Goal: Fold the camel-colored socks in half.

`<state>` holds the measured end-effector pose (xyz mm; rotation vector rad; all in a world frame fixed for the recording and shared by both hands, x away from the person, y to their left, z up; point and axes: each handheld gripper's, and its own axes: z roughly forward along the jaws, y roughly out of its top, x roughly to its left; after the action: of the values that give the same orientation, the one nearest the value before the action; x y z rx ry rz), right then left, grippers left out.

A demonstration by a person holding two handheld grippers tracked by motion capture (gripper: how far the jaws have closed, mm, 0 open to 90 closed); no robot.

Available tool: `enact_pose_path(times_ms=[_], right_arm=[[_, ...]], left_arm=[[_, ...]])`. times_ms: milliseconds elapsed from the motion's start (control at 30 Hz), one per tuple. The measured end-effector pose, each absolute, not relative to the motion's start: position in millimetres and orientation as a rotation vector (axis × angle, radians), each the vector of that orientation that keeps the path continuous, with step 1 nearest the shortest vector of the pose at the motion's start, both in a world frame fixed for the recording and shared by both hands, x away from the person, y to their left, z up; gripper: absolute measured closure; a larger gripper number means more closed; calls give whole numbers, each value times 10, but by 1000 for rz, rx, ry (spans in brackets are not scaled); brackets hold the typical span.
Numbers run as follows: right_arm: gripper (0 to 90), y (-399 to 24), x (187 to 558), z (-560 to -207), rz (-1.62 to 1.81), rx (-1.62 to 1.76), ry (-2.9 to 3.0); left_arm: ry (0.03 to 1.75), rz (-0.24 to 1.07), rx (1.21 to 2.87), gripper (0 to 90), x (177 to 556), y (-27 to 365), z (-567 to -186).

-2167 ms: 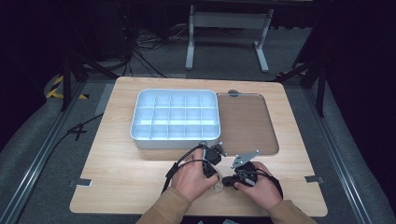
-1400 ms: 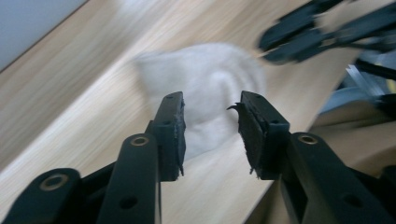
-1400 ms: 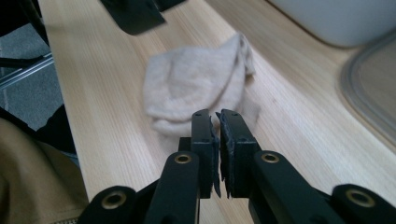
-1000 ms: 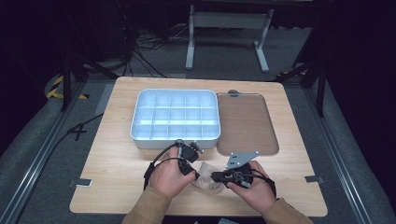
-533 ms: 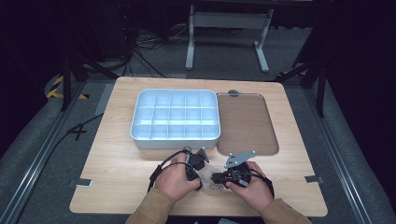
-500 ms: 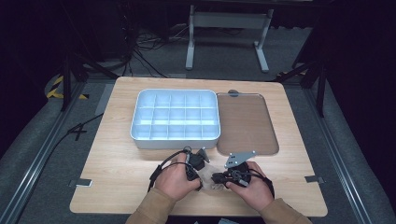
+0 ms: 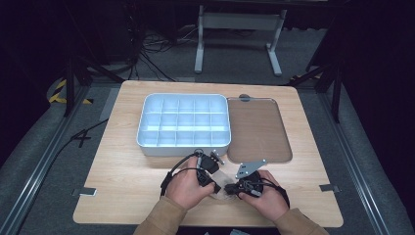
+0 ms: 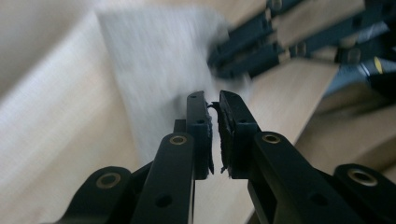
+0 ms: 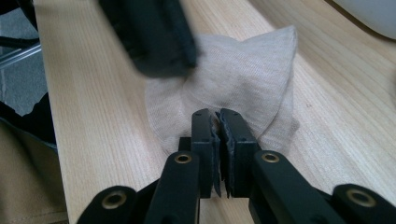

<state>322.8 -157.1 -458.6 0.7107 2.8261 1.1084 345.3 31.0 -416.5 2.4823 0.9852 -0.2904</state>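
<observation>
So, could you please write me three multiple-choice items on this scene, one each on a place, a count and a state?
1. Where does the brown tray lie relative to the white divided box?
A. To its right, side by side
B. Inside it
C. In front of it, by the hands

2. How many grippers meet at the cloth?
A. None
B. One
C. Two

3. How do the right gripper's jaws stand?
A. Wide open above the cloth
B. Closed on a fold of the cloth
C. Closed on the box rim

Answers: 1 A, the high view shows them side by side; 2 C, the left gripper reaches it too; 3 B, the right gripper view shows cloth pinched between them.
</observation>
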Motion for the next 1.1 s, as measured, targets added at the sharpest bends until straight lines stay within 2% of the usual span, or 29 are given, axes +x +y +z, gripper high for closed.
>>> enact_pose_path(times_ms=[267, 367, 533, 700, 833, 1100], right_arm=[[845, -1569, 3176, -4590, 1107, 662, 2805], [841, -1582, 3173, -4593, 1111, 659, 2803], [815, -1604, 3180, -4582, 1060, 642, 2779], [776, -1638, 3194, -4579, 1004, 600, 2683], [776, -1675, 3177, -4528, 1065, 605, 2633], [821, -1639, 3104, -4463, 1133, 591, 2658]], left_arm=[[961, -192, 2467, 837, 3503, 199, -4221], [1016, -200, 2521, 834, 3527, 166, -4308], [1111, -291, 2534, 845, 3530, 165, -4396], [1088, -331, 2530, 817, 3484, 144, -4373], [1039, -280, 2497, 798, 3451, 145, -4260], [1091, -166, 2432, 831, 3494, 207, -4228]])
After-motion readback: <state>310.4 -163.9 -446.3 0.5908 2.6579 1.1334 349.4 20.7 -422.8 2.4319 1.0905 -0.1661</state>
